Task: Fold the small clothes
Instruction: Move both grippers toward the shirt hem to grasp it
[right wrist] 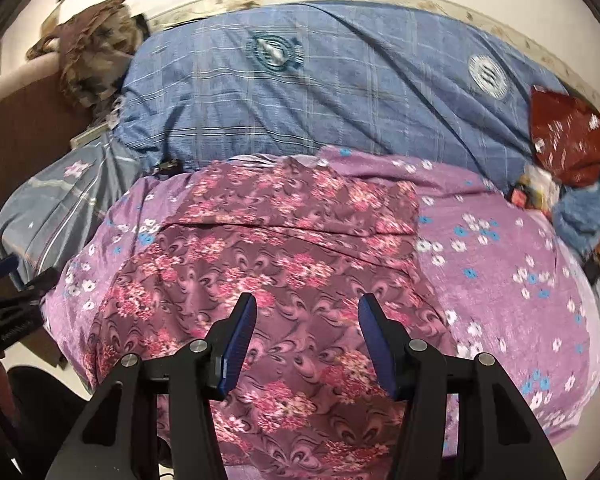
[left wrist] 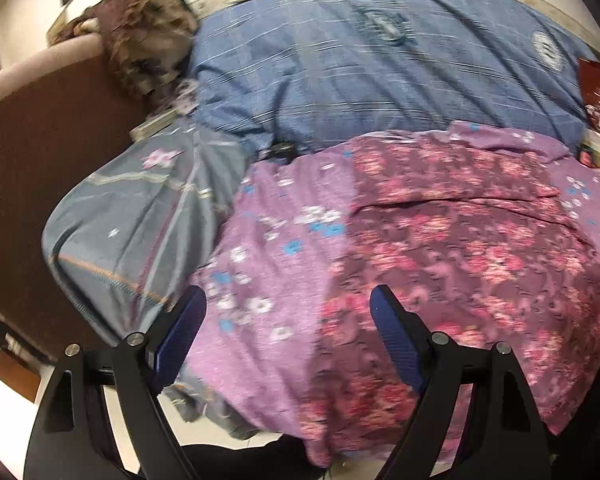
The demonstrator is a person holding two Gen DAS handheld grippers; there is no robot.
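Observation:
A maroon garment with pink flower print (right wrist: 284, 264) lies spread flat on a lilac flowered blanket (right wrist: 500, 280), with a fold line across its upper part. It also shows in the left wrist view (left wrist: 460, 248), right of centre. My right gripper (right wrist: 306, 304) is open and empty, above the garment's near half. My left gripper (left wrist: 288, 296) is open and empty, above the lilac blanket (left wrist: 268, 240) just left of the garment's left edge. The left gripper's body shows at the left edge of the right wrist view (right wrist: 8, 308).
A blue checked quilt (right wrist: 320, 92) lies behind the blanket. A grey-blue flowered sheet (left wrist: 140, 220) hangs at the left over the bed edge. A brown patterned cloth (left wrist: 148, 36) sits on the headboard. A red packet (right wrist: 568, 140) and mixed clutter lie at the right.

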